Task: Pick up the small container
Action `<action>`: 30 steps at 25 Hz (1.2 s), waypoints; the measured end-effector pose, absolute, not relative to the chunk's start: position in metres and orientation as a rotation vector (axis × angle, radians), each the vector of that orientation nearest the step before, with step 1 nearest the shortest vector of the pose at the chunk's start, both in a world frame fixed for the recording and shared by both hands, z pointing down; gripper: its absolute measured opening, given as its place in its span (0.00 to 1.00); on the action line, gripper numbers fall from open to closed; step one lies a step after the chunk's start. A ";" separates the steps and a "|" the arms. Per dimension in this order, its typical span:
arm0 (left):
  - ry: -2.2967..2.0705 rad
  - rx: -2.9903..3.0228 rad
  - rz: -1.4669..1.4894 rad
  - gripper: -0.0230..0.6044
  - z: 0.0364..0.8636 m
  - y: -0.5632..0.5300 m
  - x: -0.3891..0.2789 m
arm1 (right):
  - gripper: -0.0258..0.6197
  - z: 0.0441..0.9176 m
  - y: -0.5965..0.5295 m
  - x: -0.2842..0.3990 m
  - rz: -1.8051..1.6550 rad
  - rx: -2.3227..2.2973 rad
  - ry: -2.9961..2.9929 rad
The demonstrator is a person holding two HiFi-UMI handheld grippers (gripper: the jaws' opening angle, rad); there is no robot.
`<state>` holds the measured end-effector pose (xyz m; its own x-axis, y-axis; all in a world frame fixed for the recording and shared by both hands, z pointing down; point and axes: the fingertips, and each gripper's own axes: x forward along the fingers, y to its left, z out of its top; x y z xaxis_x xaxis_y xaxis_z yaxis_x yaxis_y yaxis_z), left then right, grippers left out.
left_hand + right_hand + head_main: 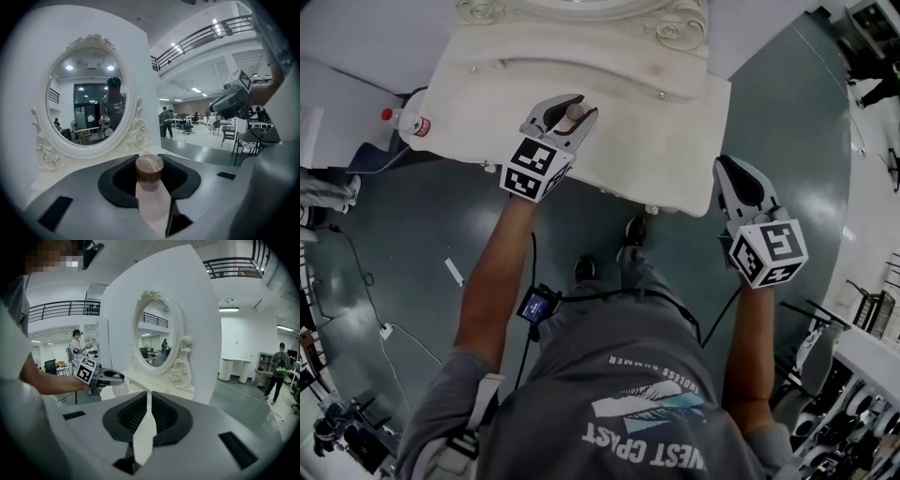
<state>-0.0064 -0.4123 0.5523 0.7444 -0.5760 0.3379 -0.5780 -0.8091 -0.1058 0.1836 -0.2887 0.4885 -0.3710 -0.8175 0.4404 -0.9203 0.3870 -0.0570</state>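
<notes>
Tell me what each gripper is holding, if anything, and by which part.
Left gripper holds the small container by its brown-capped top; right gripper holds nothing.

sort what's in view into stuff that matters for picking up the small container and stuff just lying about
Belongs to the job: small container, clamped in the left gripper; white table below it.

Lying about: right gripper, shut and empty, off the table's edge; ornate mirror; plastic bottle beside the table; cable on the floor.
</notes>
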 end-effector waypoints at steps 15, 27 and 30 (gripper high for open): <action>-1.053 3.024 0.534 0.25 0.447 -0.366 -0.092 | 0.12 0.446 -0.277 0.148 0.288 1.532 -2.349; -1.089 3.050 0.535 0.25 0.400 -0.325 -0.143 | 0.11 0.411 -0.274 0.115 0.166 1.518 -2.379; -1.092 3.063 0.525 0.25 0.389 -0.312 -0.150 | 0.10 0.400 -0.272 0.106 0.136 1.512 -2.400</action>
<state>-0.1505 -0.3123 0.3895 0.7310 -0.6373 0.2441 -0.5888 -0.7698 -0.2464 0.1057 -0.2717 0.4004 -0.4010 -0.8652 0.3011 -0.8938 0.4416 0.0788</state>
